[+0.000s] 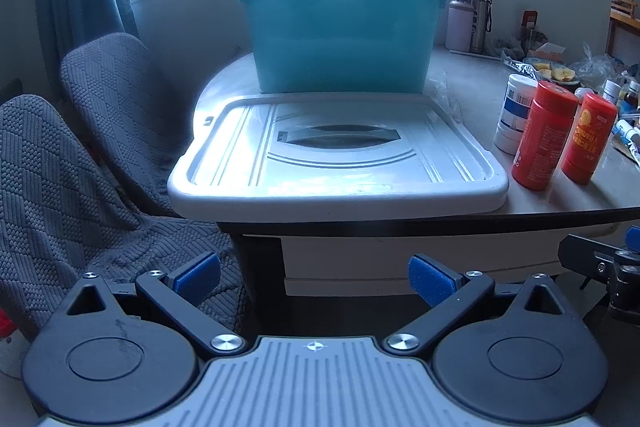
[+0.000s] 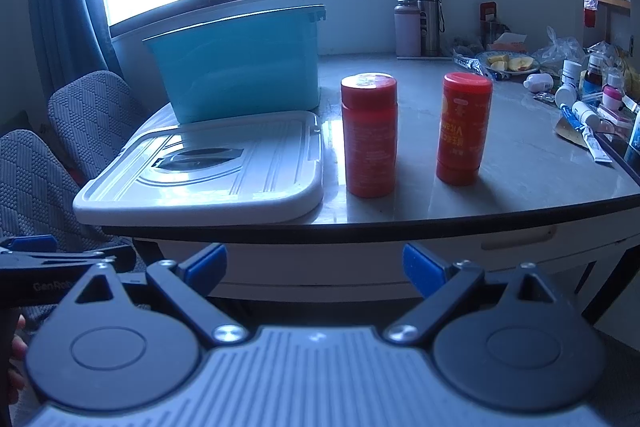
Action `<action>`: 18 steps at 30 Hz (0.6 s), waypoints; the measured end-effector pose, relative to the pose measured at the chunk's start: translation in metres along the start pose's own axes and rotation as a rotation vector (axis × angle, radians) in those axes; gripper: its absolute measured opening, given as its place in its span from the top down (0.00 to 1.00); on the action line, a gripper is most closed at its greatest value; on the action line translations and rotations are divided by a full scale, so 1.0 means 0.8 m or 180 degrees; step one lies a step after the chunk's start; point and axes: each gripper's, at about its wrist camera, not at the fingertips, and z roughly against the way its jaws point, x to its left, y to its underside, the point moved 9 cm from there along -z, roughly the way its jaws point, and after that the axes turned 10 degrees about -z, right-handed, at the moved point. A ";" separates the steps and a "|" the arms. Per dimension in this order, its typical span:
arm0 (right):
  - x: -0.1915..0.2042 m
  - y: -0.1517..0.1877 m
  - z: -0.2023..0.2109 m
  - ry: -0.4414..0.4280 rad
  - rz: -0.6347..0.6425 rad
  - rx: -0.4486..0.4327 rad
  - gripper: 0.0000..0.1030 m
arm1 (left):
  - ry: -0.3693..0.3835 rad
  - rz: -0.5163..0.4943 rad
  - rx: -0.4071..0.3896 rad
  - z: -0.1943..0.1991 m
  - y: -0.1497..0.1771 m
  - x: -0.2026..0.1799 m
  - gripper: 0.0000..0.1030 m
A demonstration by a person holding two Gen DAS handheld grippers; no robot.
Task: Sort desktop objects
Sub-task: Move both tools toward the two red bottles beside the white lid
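The table [image 2: 520, 187] carries every item of the sorting task, and no item is in a grip, so the step in hand is judged to be the approach before the first pick. The teal bin [image 2: 240, 67] stands open-topped at the 11 o'clock side of the right wrist view, and its white lid [image 2: 208, 171] lies flat on the table just in front of it, overhanging the near edge. Two red bottles [image 2: 370, 135] stand upright at 12 to 1 o'clock, near each other but apart; the left one is just beside the lid. A white jar [image 1: 514, 115] stands behind them in the left wrist view. Small clutter fills the 2 o'clock corner. The left tongs [image 1: 314, 277] and the right tongs [image 2: 314, 269] hover below the table edge, both spread apart and empty. The next move probably calls for raising the right tongs above the table and centring them on the nearer red bottle.
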 end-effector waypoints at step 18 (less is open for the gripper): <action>-0.018 -0.009 0.008 0.0029 -0.0052 -0.0109 0.08 | 0.0074 0.0093 -0.0113 0.010 -0.006 -0.012 0.01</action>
